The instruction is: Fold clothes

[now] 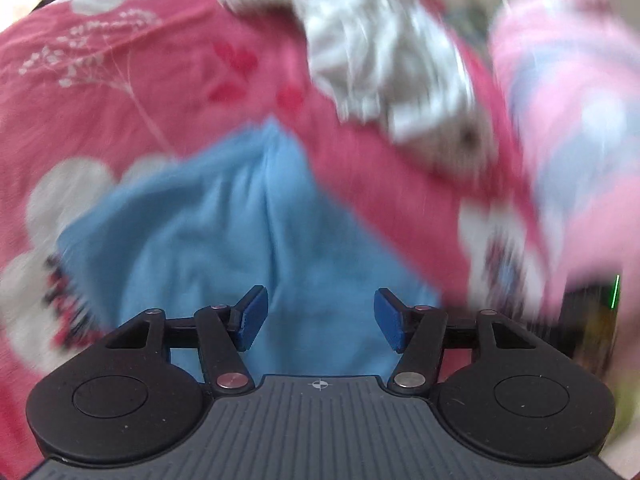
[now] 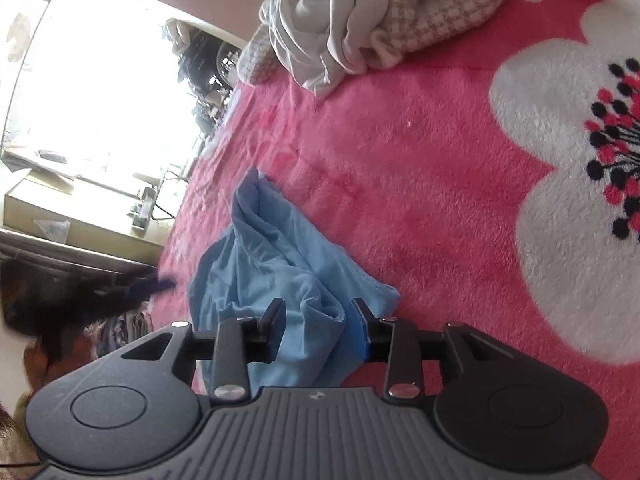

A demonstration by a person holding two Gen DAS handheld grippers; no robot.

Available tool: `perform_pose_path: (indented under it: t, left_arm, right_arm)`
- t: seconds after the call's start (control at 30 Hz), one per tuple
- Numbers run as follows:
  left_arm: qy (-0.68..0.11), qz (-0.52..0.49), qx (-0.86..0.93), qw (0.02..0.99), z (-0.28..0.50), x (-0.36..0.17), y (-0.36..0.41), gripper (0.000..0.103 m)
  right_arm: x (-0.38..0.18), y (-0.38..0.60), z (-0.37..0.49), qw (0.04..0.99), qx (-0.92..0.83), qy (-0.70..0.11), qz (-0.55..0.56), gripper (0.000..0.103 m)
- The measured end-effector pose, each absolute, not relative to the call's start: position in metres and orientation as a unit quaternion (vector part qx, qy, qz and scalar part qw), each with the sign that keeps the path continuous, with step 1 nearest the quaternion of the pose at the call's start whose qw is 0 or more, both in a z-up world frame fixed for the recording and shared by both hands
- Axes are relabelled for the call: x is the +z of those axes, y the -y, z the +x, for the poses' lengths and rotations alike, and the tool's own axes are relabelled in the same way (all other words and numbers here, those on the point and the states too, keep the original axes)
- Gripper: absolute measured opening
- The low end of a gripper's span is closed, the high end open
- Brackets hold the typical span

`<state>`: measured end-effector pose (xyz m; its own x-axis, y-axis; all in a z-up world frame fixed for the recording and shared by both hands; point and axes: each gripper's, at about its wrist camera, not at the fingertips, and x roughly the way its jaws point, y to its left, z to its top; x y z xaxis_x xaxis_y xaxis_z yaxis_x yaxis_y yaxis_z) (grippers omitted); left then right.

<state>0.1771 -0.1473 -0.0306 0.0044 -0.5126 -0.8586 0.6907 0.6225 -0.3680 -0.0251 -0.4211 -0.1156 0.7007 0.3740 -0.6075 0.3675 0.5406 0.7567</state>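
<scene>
A crumpled light blue garment point(image 1: 224, 220) lies on a pink fleece blanket point(image 1: 120, 100) printed with white flowers. My left gripper point(image 1: 320, 316) hovers over the garment's near edge, open, with nothing pinched between its blue pads; this view is motion-blurred. In the right wrist view the same blue garment point(image 2: 272, 256) is bunched up, and a fold of it rises between the fingers of my right gripper point(image 2: 318, 322). The jaws stand partly apart around that fold, and the right pad touches the cloth.
A heap of white and grey clothes point(image 2: 340, 20) with a houndstooth piece point(image 2: 448, 8) lies at the far side of the blanket point(image 2: 420, 160). A pink and blue striped garment point(image 1: 568, 100) is at the right. The blanket's edge drops off left toward a desk point(image 2: 60, 208) and bright window.
</scene>
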Motion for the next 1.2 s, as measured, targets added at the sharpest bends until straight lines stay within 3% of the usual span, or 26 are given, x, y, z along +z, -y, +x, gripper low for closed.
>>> perform_pose_path:
  t: [0.17, 0.33, 0.4, 0.47, 0.53, 0.73, 1.2]
  left_arm:
    - [-0.506, 0.206, -0.461, 0.699, 0.097, -0.048, 0.126, 0.058]
    - [-0.43, 0.269, -0.492, 0.708, 0.042, -0.066, 0.118, 0.056]
    - [-0.424, 0.275, -0.489, 0.711, 0.037, -0.071, 0.117, 0.054]
    - [-0.424, 0.277, -0.484, 0.713, 0.035, -0.077, 0.117, 0.053]
    - [-0.42, 0.282, -0.484, 0.714, 0.03, -0.08, 0.116, 0.053]
    - [-0.382, 0.316, -0.485, 0.721, 0.016, -0.083, 0.117, 0.053]
    - [-0.38, 0.333, -0.49, 0.71, 0.006, -0.085, 0.113, 0.053]
  right_arm:
    - [-0.116, 0.417, -0.012, 0.793, 0.008, -0.413, 0.448, 0.038]
    - [-0.11, 0.409, 0.0, 0.809, 0.021, -0.431, 0.4, 0.036]
    - [-0.104, 0.401, 0.005, 0.823, 0.027, -0.438, 0.362, 0.029]
    - [-0.098, 0.393, 0.009, 0.837, 0.033, -0.443, 0.319, 0.012]
    - [-0.092, 0.388, 0.009, 0.847, 0.036, -0.438, 0.299, 0.006]
    - [-0.074, 0.394, 0.004, 0.863, 0.028, -0.412, 0.289, 0.005]
    - [-0.074, 0.411, -0.009, 0.866, -0.001, -0.415, 0.279, 0.004]
